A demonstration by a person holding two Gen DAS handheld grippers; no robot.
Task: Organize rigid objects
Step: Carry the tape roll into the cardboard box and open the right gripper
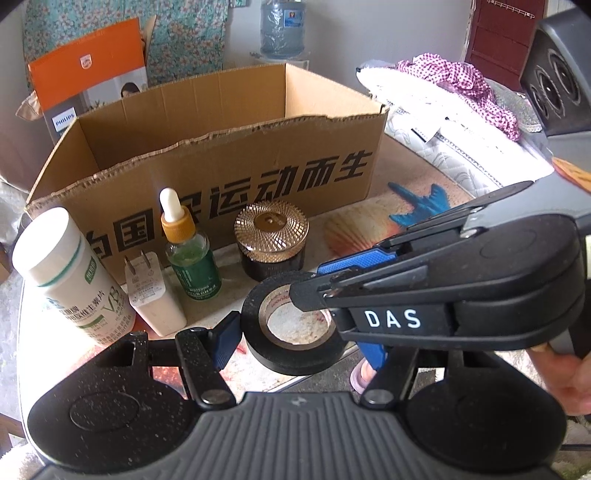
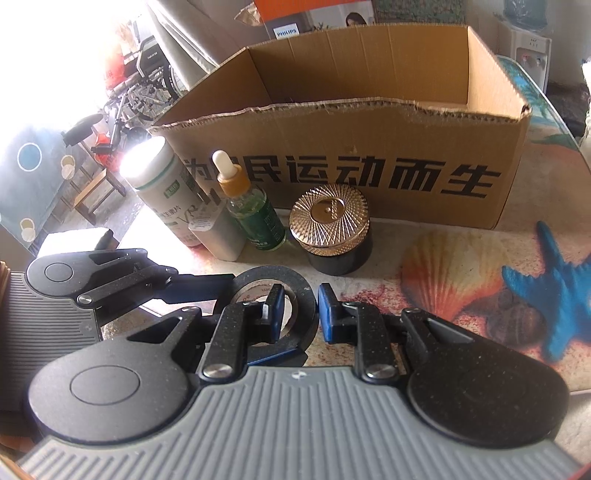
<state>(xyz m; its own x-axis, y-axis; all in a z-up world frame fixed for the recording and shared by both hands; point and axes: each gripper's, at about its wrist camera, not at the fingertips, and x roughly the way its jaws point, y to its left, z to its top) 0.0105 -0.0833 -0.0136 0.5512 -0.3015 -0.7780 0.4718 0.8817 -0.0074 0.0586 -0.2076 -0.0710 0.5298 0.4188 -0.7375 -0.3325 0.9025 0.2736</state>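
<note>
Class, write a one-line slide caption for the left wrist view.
Both tongs grip a black tape roll before a cardboard box, beside bottles, a charger and a jar.

We look past the table (image 2: 480, 295), whose covering bears a printed seashell (image 2: 439, 269) and a blue starfish (image 2: 554, 280), into a lived-in room. Hard white daylight floods in from the left in the right wrist view, washing out the floor around a folded wheelchair (image 2: 144, 92) and a small wooden stool (image 2: 94, 192). Behind, we see a floral curtain (image 1: 184, 37), a water dispenser bottle (image 1: 282, 27) and a dark red door (image 1: 502, 40). A black speaker cabinet (image 1: 557, 81) stands beside a heap of quilted bedding (image 1: 443, 122).
</note>
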